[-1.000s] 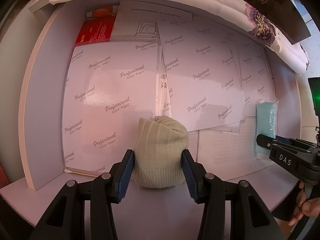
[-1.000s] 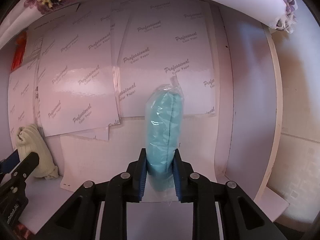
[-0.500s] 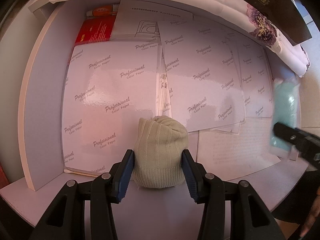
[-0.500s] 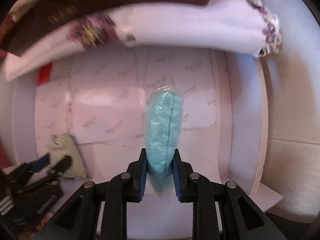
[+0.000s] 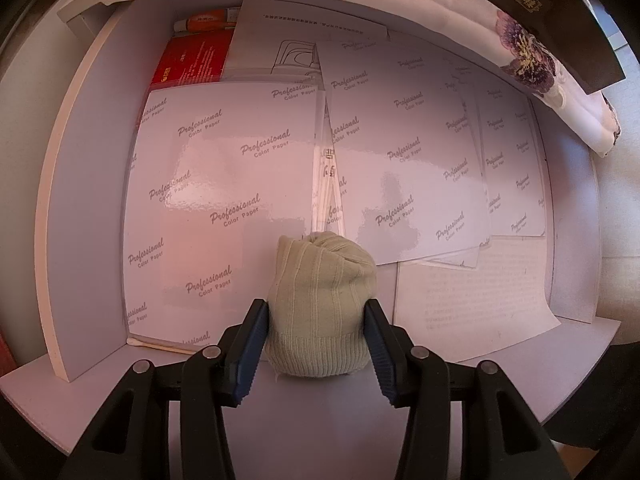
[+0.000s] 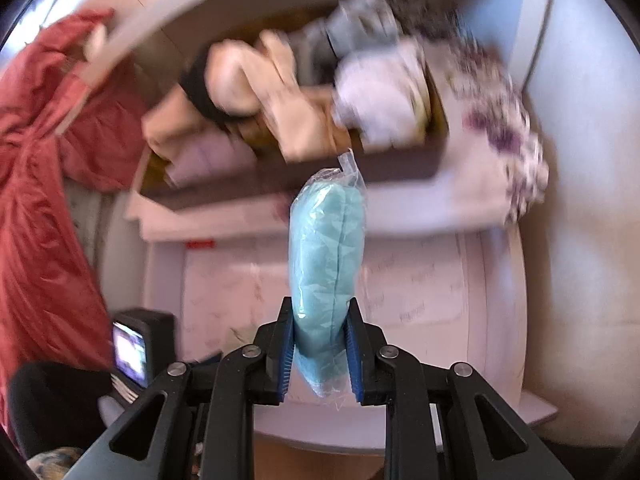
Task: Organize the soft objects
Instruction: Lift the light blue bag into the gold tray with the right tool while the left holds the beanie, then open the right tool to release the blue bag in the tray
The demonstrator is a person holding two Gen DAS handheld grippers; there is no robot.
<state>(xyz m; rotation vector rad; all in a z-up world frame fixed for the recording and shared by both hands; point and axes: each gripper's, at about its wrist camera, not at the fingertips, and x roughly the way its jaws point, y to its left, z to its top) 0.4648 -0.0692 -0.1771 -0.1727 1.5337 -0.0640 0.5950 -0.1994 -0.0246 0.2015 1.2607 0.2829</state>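
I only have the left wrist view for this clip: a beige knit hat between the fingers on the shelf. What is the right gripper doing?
Observer: The right gripper is shut on a blue cloth in a clear plastic bag, held upright and off the shelf.
Reviewer: Where is it pointing?
Observer: Toward an open brown box above, with blurred folded fabrics in it.
Reviewer: Anything else my view misses?
Observer: A red quilted fabric hangs at the left.
Reviewer: Does the right view show the hat?
Observer: No; only your view shows the knit hat, between the fingers of the left gripper.
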